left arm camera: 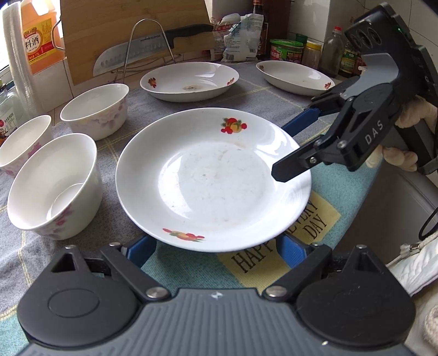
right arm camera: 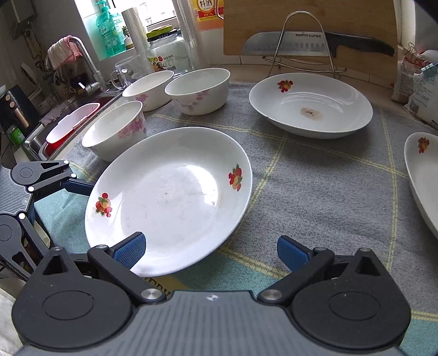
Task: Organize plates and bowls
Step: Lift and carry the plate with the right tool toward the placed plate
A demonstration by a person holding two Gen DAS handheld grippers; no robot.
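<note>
A white plate with fruit prints [left arm camera: 213,178] [right arm camera: 169,197] lies on the cloth in the middle. My left gripper [left arm camera: 216,252] is open, its blue pads either side of the plate's near rim. My right gripper [right arm camera: 210,252] is open at the plate's right rim; in the left wrist view it [left arm camera: 284,145] straddles that rim. Two more plates [left arm camera: 189,80] [left arm camera: 295,76] lie behind. Three flowered bowls [left arm camera: 52,186] [left arm camera: 95,109] [left arm camera: 22,142] stand at the left.
A knife on a wire rack [left arm camera: 147,49] leans against a wooden board [left arm camera: 131,22] at the back. Bottles and jars [left arm camera: 312,52] line the back right. A sink [right arm camera: 68,123] lies left of the cloth [right arm camera: 314,191].
</note>
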